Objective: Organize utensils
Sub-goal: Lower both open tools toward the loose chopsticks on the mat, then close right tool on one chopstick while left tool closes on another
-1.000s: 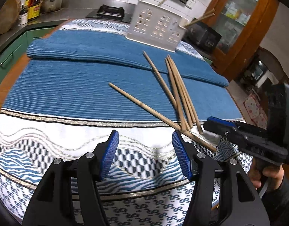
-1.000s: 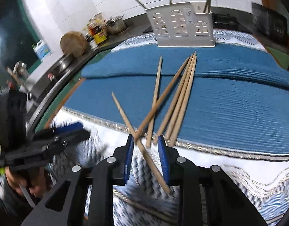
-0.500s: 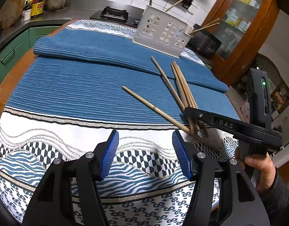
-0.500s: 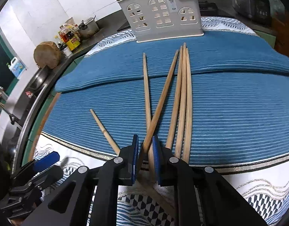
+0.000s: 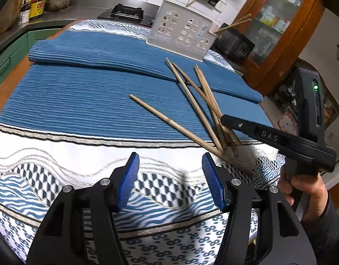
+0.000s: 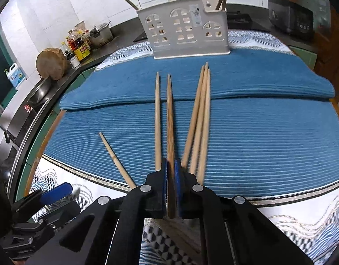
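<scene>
Several wooden chopsticks (image 5: 191, 103) lie fanned on a blue ribbed mat (image 5: 81, 92). My right gripper (image 6: 170, 165) is at their near ends, its jaws closing tight on one chopstick (image 6: 170, 119), whose length points toward the white utensil holder (image 6: 187, 33). Another chopstick (image 6: 157, 119) lies just left of it, a bunch of three (image 6: 200, 114) to the right, and a lone one (image 6: 116, 159) slants further left. My left gripper (image 5: 169, 172) hovers open over the patterned cloth with nothing between its pads. The right gripper (image 5: 225, 121) also shows in the left wrist view.
The holder (image 5: 180, 33) stands at the mat's far edge with a few chopsticks in it. A counter with bottles and a pot (image 6: 98, 35) runs along the left, and a wooden cabinet (image 5: 280, 22) stands to the right. A person's hand (image 5: 306, 190) grips the right tool.
The right gripper slid in along the chopsticks and shut on one. The chopsticks shifted and straightened toward the holder. The left gripper stayed open, nearly still.
</scene>
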A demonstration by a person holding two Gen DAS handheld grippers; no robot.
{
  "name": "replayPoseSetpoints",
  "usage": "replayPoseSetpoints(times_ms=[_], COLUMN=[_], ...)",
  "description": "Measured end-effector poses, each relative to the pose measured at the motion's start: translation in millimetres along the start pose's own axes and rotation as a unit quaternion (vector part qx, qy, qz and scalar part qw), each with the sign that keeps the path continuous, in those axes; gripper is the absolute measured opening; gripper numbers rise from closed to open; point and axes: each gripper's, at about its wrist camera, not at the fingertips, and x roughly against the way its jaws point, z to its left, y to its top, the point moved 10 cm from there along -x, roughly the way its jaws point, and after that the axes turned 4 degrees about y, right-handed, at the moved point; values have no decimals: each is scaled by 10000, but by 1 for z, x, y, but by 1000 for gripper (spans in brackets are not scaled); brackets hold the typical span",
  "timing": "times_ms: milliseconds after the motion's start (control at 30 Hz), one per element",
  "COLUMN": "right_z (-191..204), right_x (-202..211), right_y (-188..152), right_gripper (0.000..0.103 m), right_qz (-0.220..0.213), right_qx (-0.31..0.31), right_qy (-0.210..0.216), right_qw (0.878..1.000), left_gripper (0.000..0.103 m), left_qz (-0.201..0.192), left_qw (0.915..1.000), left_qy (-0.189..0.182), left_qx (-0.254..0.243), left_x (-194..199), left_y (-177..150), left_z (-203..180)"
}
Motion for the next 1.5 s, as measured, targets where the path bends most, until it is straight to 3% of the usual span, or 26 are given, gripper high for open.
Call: replayPoseSetpoints(times_ms=[367,600,833,1000,1200,1367,1500], right_z=[-56,-76,-91,-93,-96,-98,-101], right_x=[34,46,50,48,45,43,42], right_y=[-14,-15,-18,-19,-20,-23,-27], right_gripper=[7,7,7,7,7,7,7], right_qz=[-111,-251,-261,-236,-197,-169,-161], right_qx=[280,280,172,175,145,122,201], right_qy=[-132,201,486,614,731,778,693], right_qw=[9995,9991,9983,9977,9970,9967,9973], left_gripper=[59,59,59,59,60,53,37], left_qz=[153,142,224,214,200,180,120], left_qw=[9995,9950,9857,9803,9714,9647,9656], left_qy=[269,951,1581,1820,2324,2620,2595], left_qx=[97,255,544,733,434,183,116], left_x=[-11,-26,-40,-43,-51,-44,-32], left_y=[-15,-20,-26,-25,-27,-30,-31], left_z=[-55,-88,-89,-88,-97,-88,-75])
